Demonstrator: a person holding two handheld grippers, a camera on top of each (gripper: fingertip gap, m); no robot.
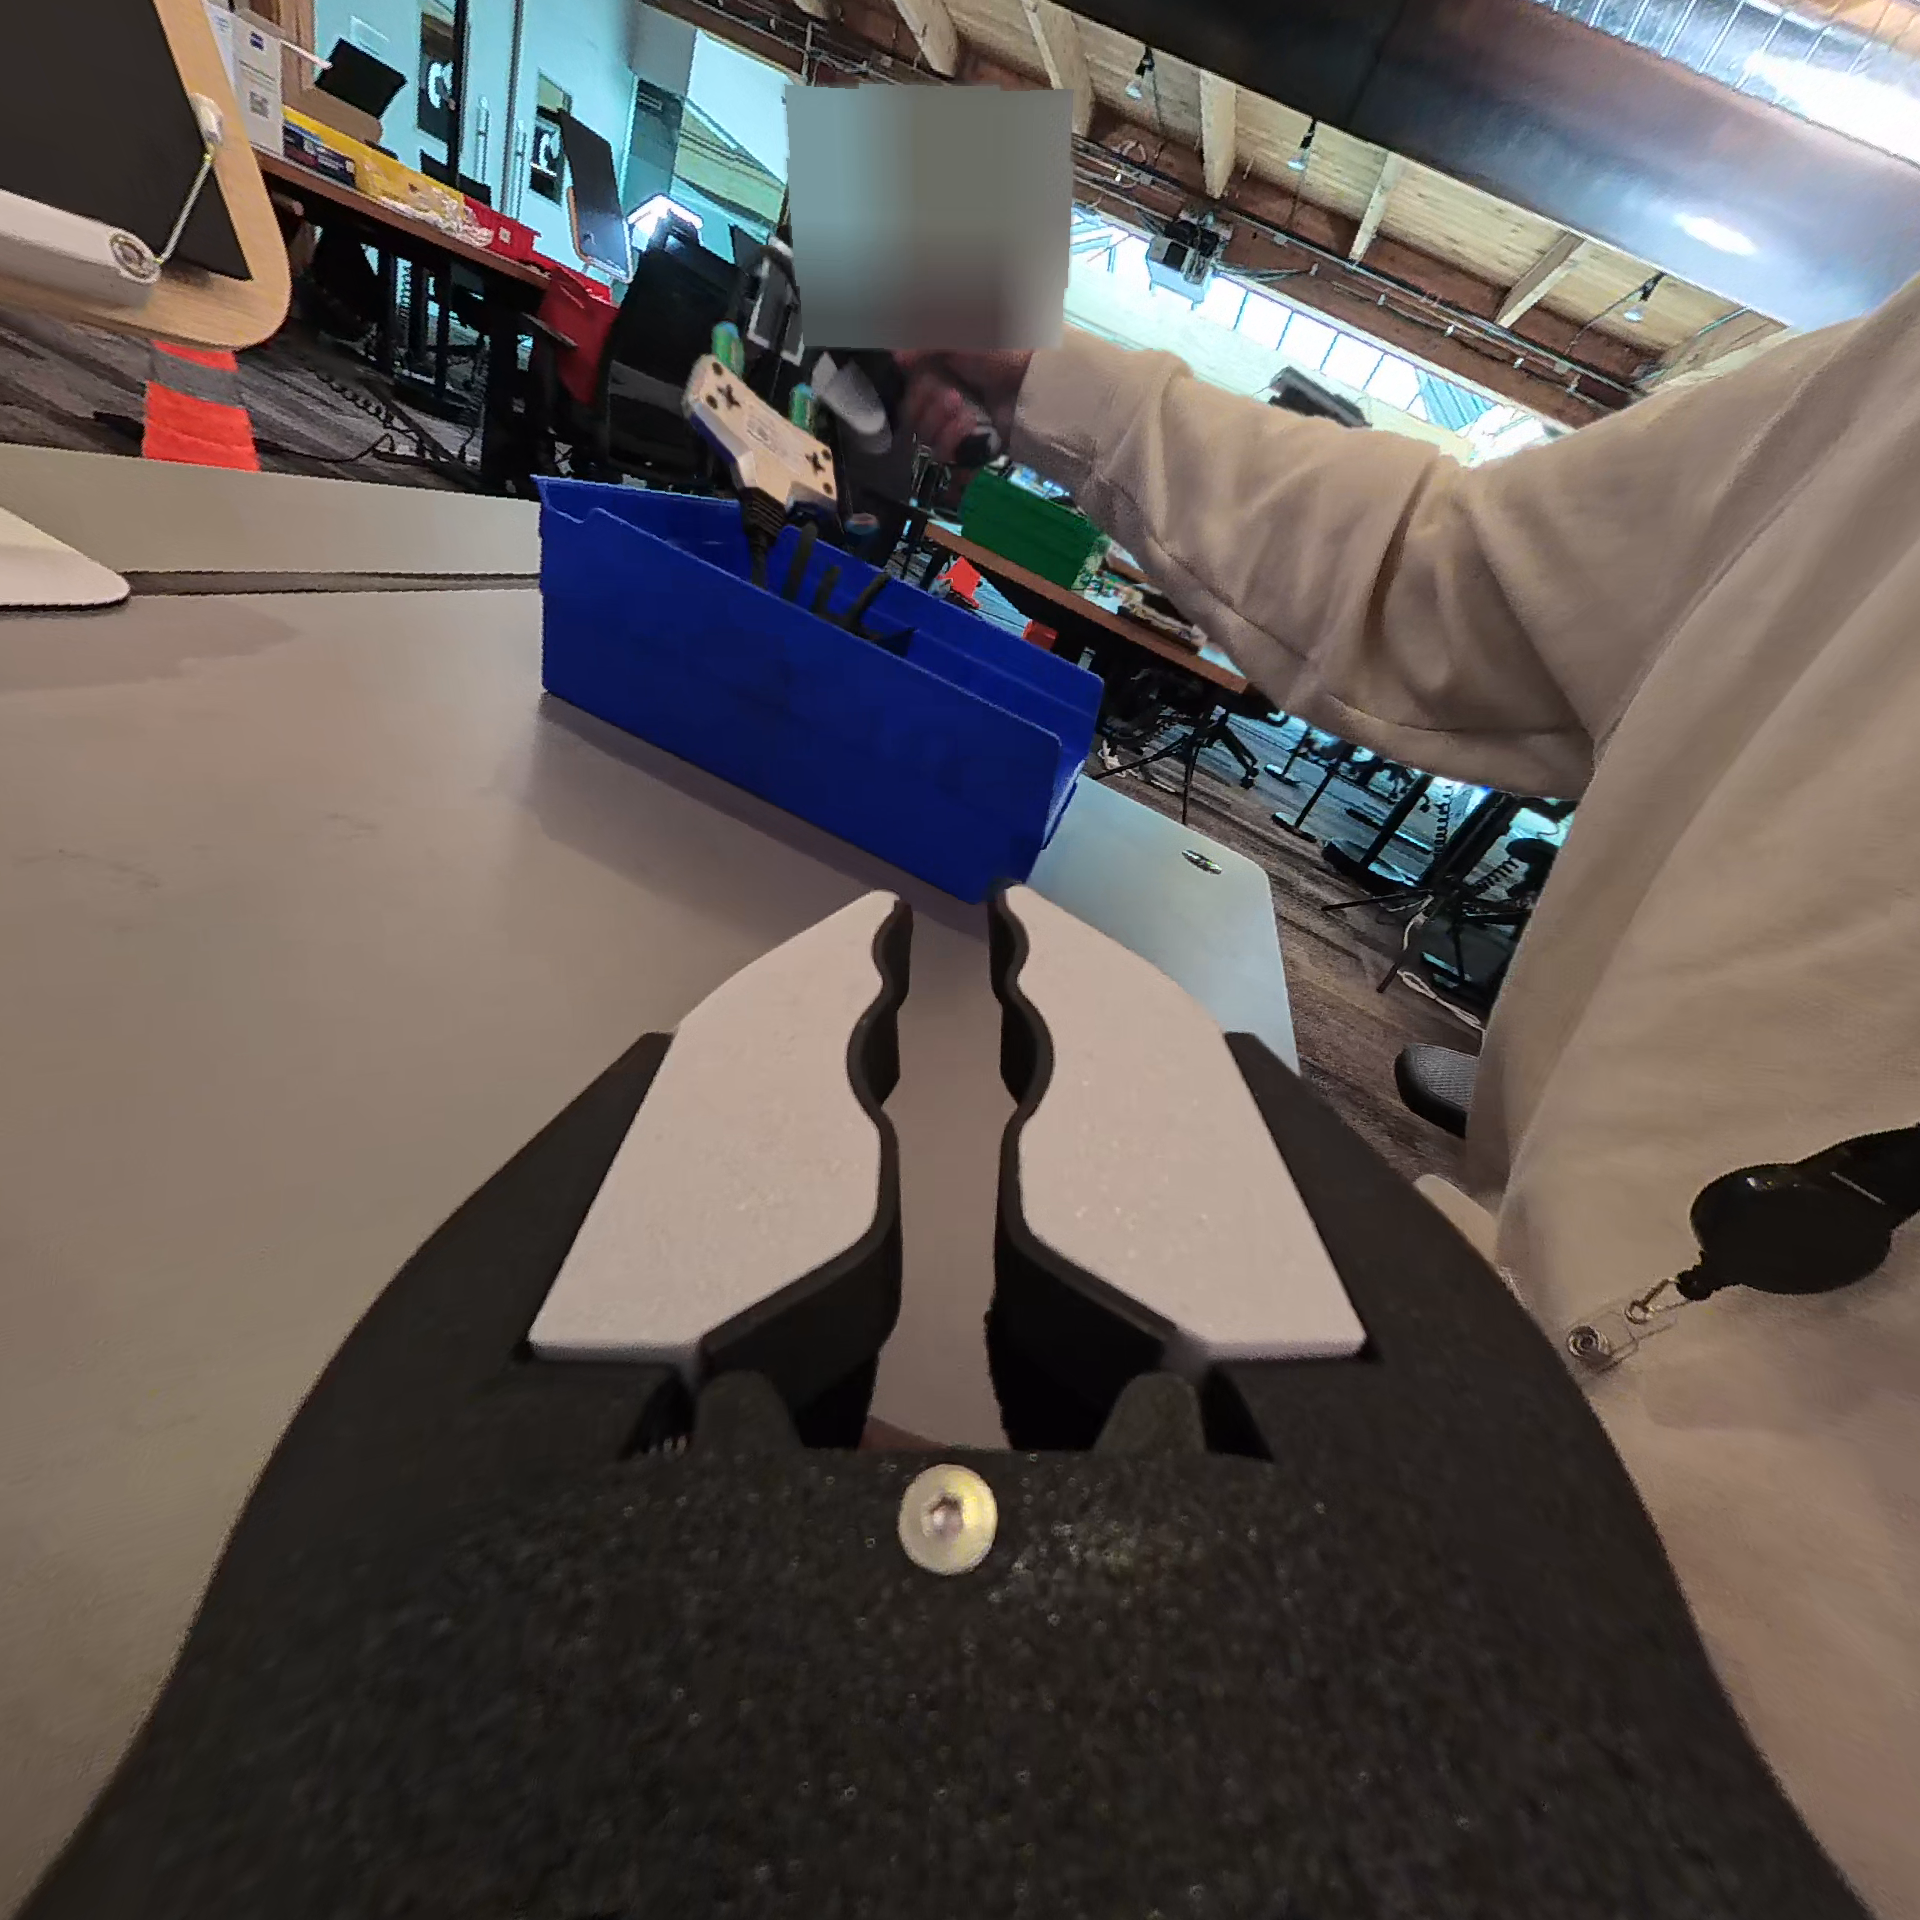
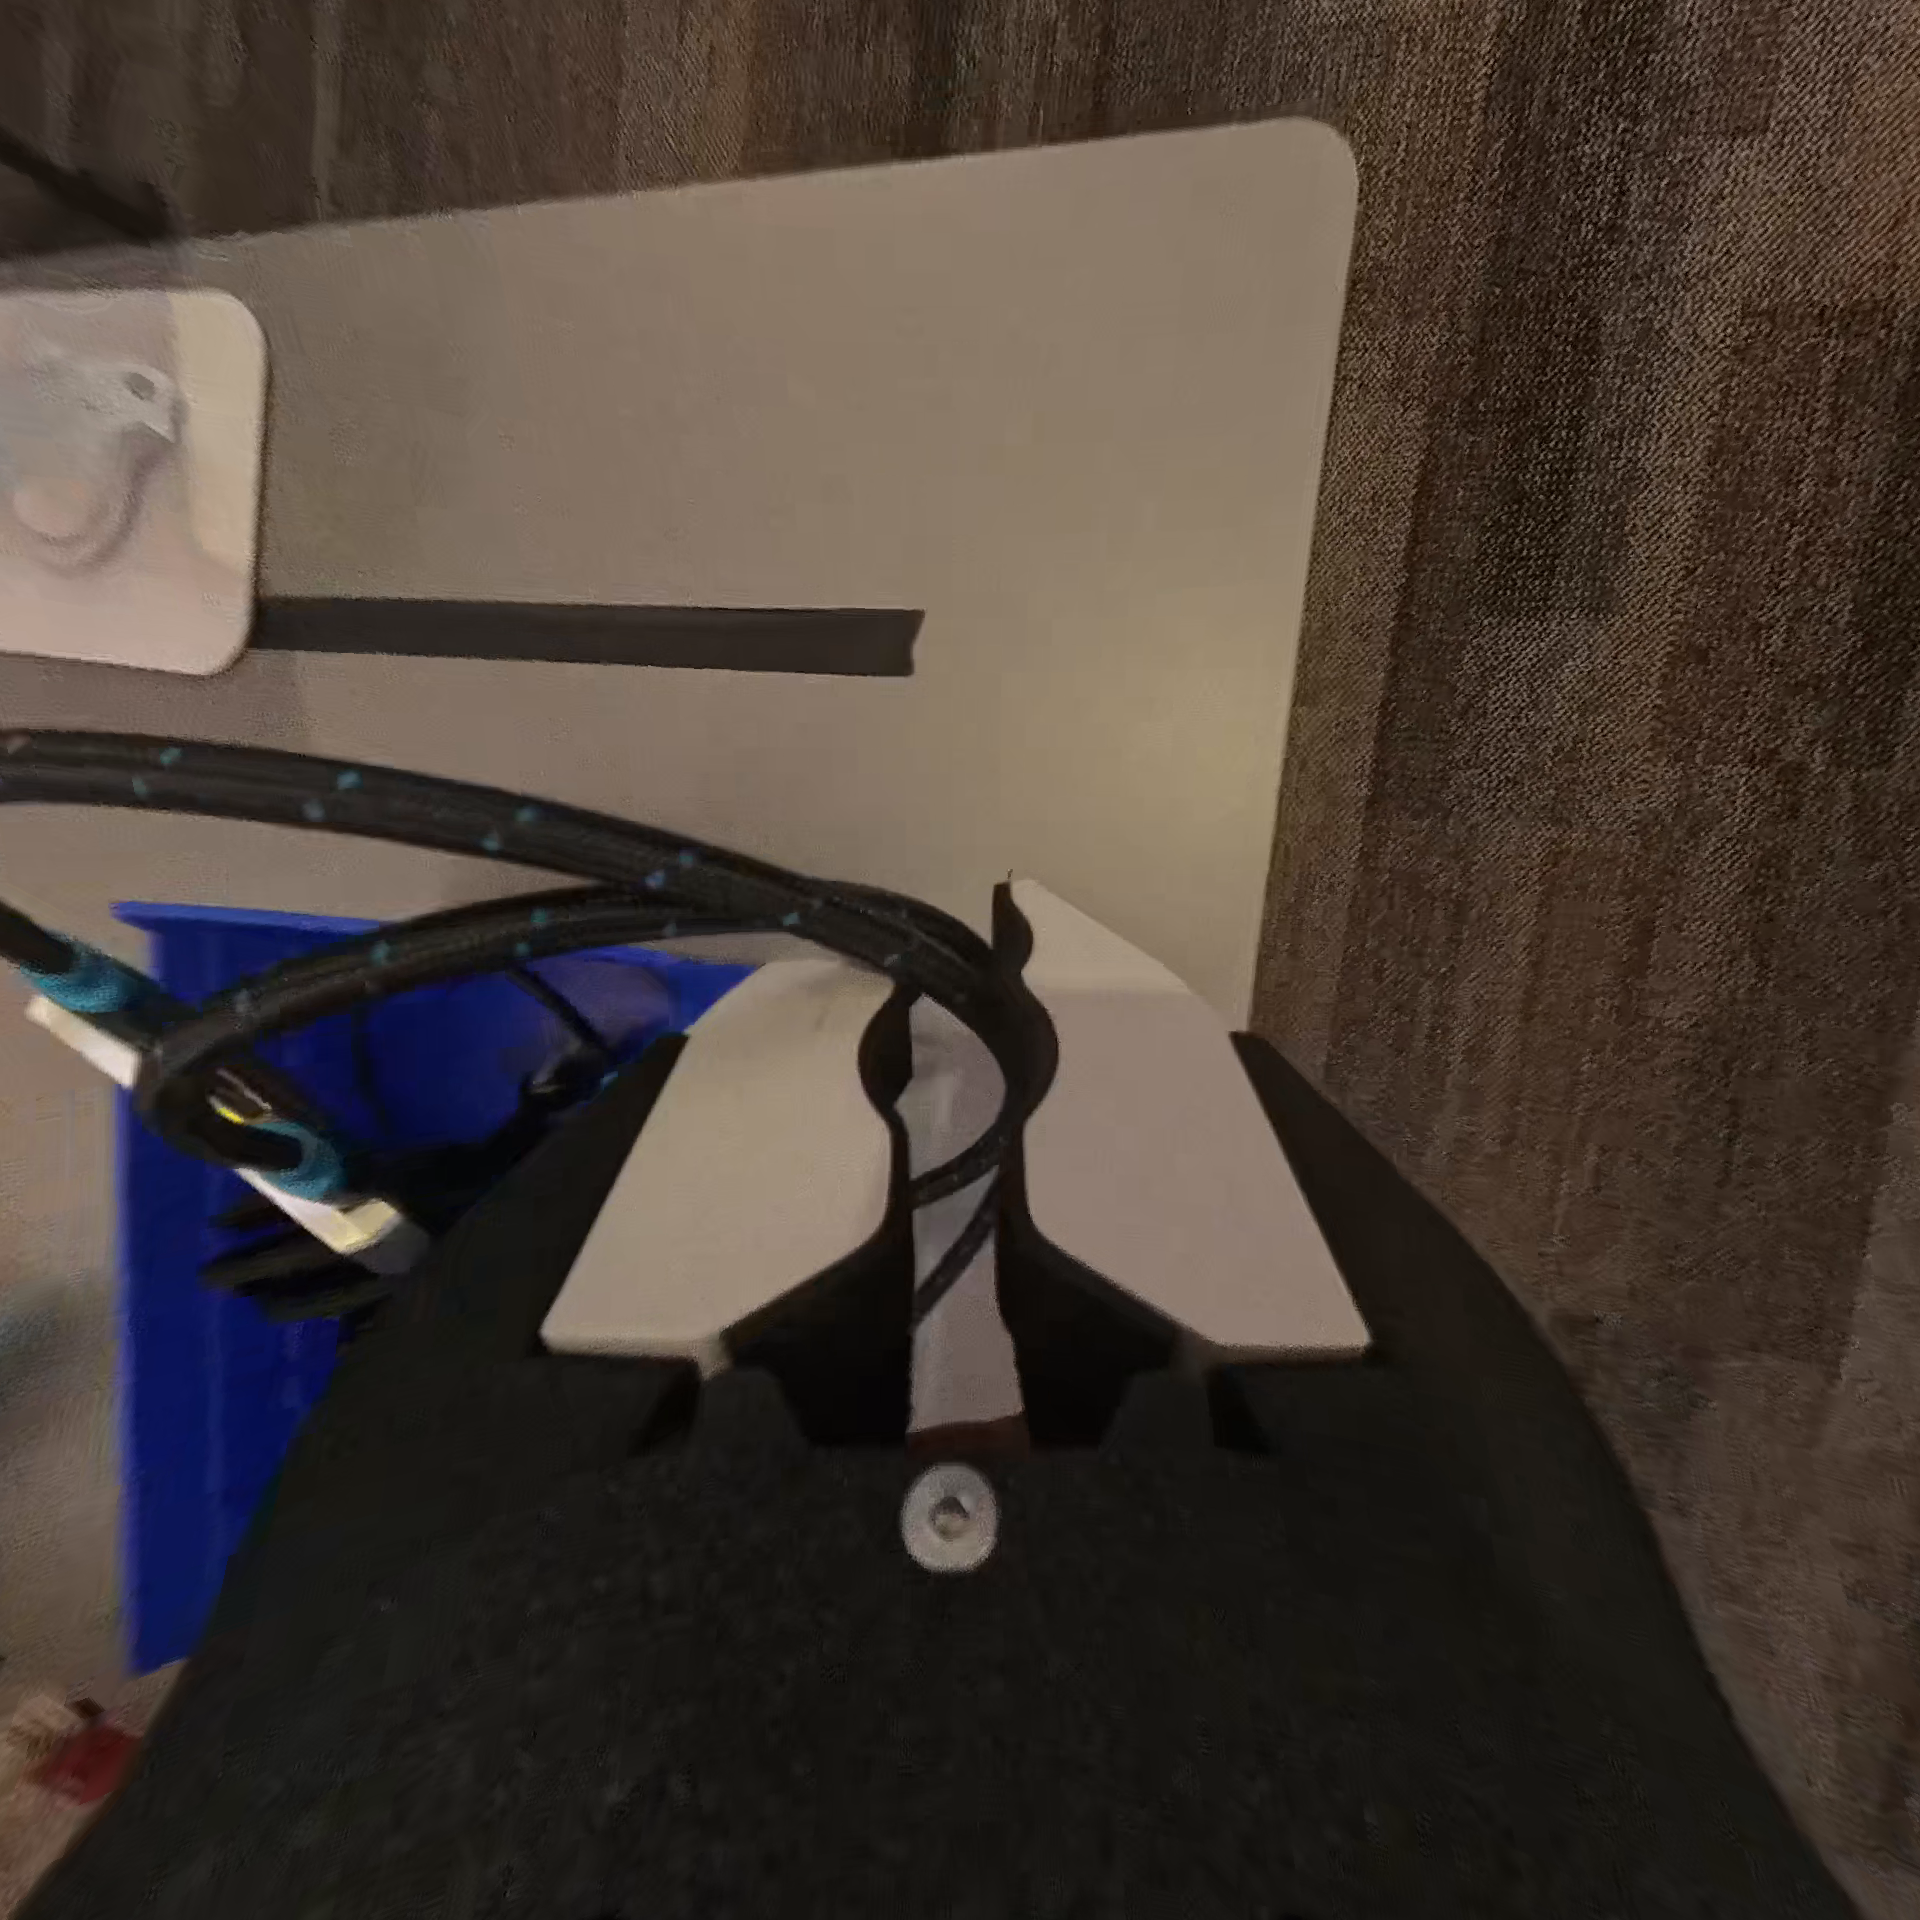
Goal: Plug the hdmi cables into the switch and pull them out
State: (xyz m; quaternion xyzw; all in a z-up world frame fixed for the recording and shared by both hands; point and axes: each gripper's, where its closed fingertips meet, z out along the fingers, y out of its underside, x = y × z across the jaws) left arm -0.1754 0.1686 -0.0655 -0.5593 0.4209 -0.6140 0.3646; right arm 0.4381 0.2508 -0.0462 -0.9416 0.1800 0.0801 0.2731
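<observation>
While the left gripper rests low over the grey surface with its fingers a little apart and nothing between them, the blue bin stands just beyond its tips. Above the bin, the right gripper hangs from a person's hand, whose cream sleeve reaches in from the bin's right. Black cables rise out of the bin toward it.

In the right wrist view, the right gripper looks down over the bin. Its fingers are clamped on a bundle of black braided cables with teal flecks, which loop away to the left above the bin. Teal-collared plugs hang over the bin's opening. Beyond the bin, a white base sits beside a dark slot in the surface. The view is blurred, and I cannot make out the switch.
</observation>
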